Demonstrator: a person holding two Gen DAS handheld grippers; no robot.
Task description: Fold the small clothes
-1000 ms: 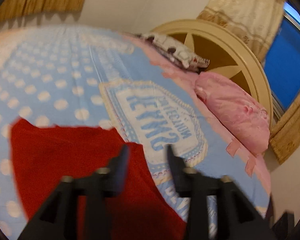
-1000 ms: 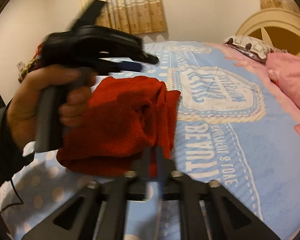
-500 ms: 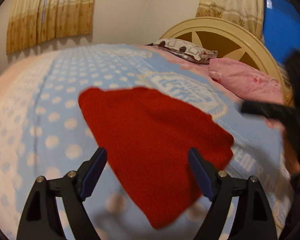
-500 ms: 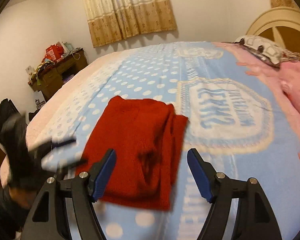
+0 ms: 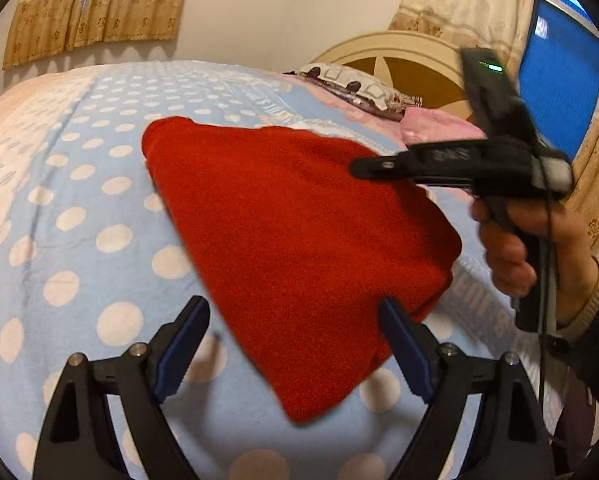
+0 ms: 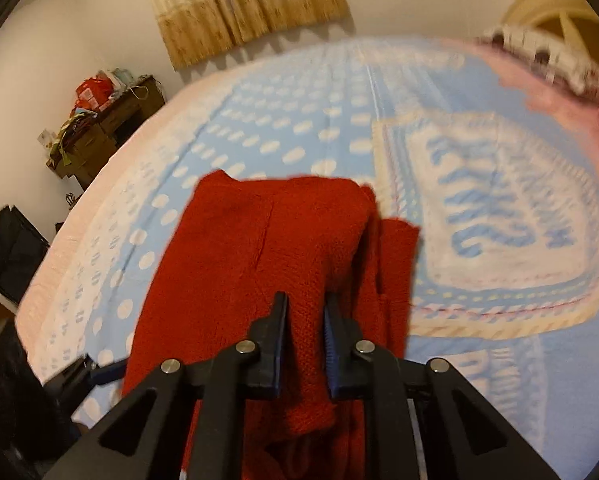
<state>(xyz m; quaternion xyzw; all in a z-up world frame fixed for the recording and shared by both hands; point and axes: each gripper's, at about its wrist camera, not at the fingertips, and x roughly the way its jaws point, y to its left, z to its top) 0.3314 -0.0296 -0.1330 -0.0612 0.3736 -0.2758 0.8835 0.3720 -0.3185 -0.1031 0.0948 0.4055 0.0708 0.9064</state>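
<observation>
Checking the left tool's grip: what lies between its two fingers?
In the left wrist view, the left tool stands open. Between its fingers lies the near corner of the red cloth and bare dotted bedspread; neither pad presses the cloth.

Red garment [image 5: 299, 232], blue white-dotted bedspread [image 5: 79, 208]

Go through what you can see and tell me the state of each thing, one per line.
Red garment: folded, lying on the bed.
Left gripper: jaws open wide, holding nothing.
Right gripper: jaws just closing, red fabric between them.
Bedspread: spread flat.
Curtain: drawn shut.
</observation>
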